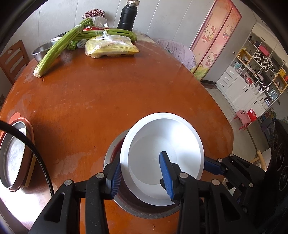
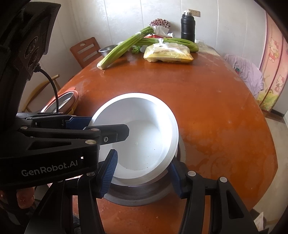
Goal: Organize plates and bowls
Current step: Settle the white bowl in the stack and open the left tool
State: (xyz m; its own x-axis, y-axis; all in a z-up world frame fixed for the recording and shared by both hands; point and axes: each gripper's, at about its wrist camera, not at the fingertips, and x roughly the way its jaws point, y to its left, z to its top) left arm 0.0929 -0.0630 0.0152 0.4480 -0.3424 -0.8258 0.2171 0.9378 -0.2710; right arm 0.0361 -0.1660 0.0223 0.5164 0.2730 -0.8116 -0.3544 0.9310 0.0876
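Observation:
A white bowl (image 1: 162, 151) sits tilted in a grey metal plate (image 1: 126, 198) on the brown table. My left gripper (image 1: 142, 176) straddles the bowl's near-left rim, one blue finger outside and one inside; the jaws stand apart. My right gripper (image 2: 142, 172) is wide open around the bowl's (image 2: 142, 136) near side over the metal plate (image 2: 136, 196). The left gripper (image 2: 100, 129) enters that view from the left at the bowl's rim. The right gripper's fingers (image 1: 214, 166) show at the bowl's right edge in the left wrist view.
A metal tray on orange plates (image 1: 14, 154) sits at the table's left edge, also seen in the right wrist view (image 2: 63, 102). Celery (image 1: 59, 48), a bagged yellow package (image 1: 111, 47), a steel bowl (image 1: 41, 50) and a black flask (image 1: 127, 16) stand at the far end. A wooden chair (image 2: 84, 50) is behind.

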